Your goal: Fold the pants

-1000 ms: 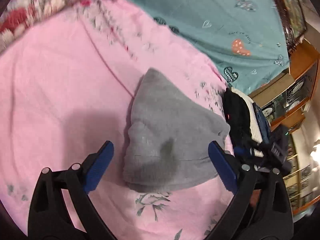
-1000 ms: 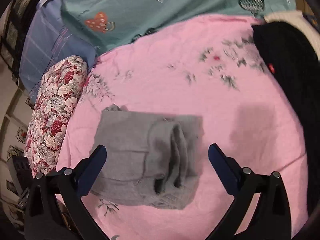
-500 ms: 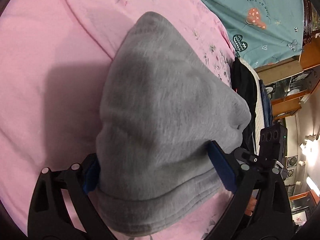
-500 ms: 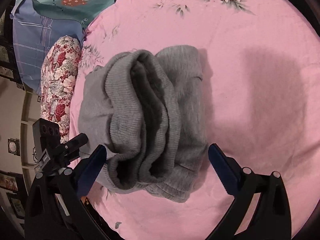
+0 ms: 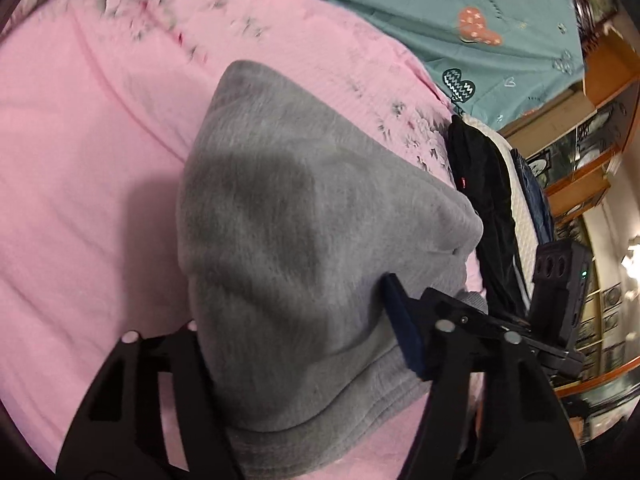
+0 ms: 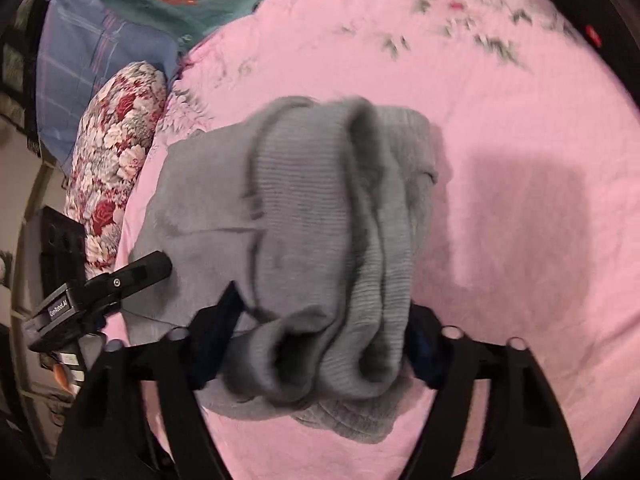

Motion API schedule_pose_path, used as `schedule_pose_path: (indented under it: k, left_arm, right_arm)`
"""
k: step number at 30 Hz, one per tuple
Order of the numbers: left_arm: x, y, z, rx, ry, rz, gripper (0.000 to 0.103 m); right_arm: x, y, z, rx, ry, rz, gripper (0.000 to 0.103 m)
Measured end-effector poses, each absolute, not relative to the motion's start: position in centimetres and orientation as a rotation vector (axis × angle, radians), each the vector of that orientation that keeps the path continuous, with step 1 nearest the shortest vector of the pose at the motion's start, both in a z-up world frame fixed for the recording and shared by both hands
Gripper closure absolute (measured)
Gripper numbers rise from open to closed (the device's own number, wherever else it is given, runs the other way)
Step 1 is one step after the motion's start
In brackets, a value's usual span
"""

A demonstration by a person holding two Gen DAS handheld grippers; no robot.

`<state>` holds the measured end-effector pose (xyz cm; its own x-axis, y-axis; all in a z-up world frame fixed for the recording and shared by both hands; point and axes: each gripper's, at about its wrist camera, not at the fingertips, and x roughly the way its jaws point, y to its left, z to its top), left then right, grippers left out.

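Note:
The grey folded pants (image 5: pixel 296 240) lie in a thick bundle on the pink bed cover (image 5: pixel 80 184). My left gripper (image 5: pixel 296 336) is shut on one end of the bundle; its left finger is hidden under the cloth. In the right wrist view the pants (image 6: pixel 320 232) show their ribbed cuffs and waistband stacked in folds. My right gripper (image 6: pixel 320 340) is shut on the opposite end, the jaws pressing the ribbed folds. The bundle looks lifted slightly off the cover. The left gripper's tip (image 6: pixel 140 272) shows at the far end in the right wrist view.
A stack of folded black, white and blue clothes (image 5: pixel 496 208) lies right of the pants. A teal heart-print blanket (image 5: pixel 460 8) covers the far side. A floral pillow (image 6: pixel 116 160) and a blue checked pillow (image 6: pixel 92 40) lie at the bed's edge. Wooden shelves (image 5: pixel 588 184) stand beyond.
Both grippers came down over the bundle from open and closed on its two ends. The pants now bunch between the jaws and sit higher in view.

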<state>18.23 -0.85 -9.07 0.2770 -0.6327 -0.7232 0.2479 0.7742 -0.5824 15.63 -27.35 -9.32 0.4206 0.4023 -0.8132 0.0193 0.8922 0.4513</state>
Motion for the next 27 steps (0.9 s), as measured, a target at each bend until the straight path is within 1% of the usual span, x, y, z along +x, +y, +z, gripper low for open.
schedule_pose_path:
  k: [1,4,7,10,13,15,18,21,24,26,27]
  left_arm:
    - [18.0,-0.8,-8.6,-0.380,1.138,-0.610,0.046]
    - [17.6,-0.4,-6.9,-0.378,1.118,-0.621,0.051]
    - [18.7,-0.1,-4.9,-0.366,1.094,-0.647,0.051]
    - [22.3,-1.2,-3.4,-0.328,1.093,-0.631,0.051]
    - [27.7,-2.4,-2.8,-0.334,1.098,-0.588,0.051]
    - [31.8,-3.5,-2.5,-0.326,1.063,-0.572,0.051]
    - [37.5,-5.0,-3.3,-0.267,1.026,-0.541,0.049]
    - [42.2,-5.3,-5.7,-0.293,1.083,-0.511,0.049]
    - [44.8,-5.3,-7.3,-0.293,1.085,-0.524,0.048]
    - [45.5,-5.4,-7.1,-0.274,1.054,-0.538,0.048]
    - [45.6,-5.4,-7.1,-0.275,1.047,-0.541,0.044]
  right_arm:
    - [15.4,-27.0,-8.9,0.398,1.107,0.236,0.039]
    - [15.0,-26.7,-7.8,0.373,1.085,0.215,0.039]
    - [15.6,-27.3,-5.9,0.397,1.059,0.237,0.040]
    - [18.0,-27.2,-4.1,0.353,1.032,0.238,0.040]
    - [22.6,-26.9,-3.1,0.275,0.979,0.212,0.040]
    - [26.7,-27.1,-3.0,0.243,0.931,0.205,0.040]
    - [33.1,-28.2,-3.7,0.242,0.894,0.197,0.040]
    - [38.3,-28.4,-5.1,0.238,0.882,0.204,0.040]
    - [41.3,-28.3,-7.4,0.236,0.893,0.196,0.040]
    - [41.9,-28.2,-7.8,0.225,0.841,0.190,0.039]
    - [42.1,-28.4,-7.6,0.227,0.811,0.188,0.038]
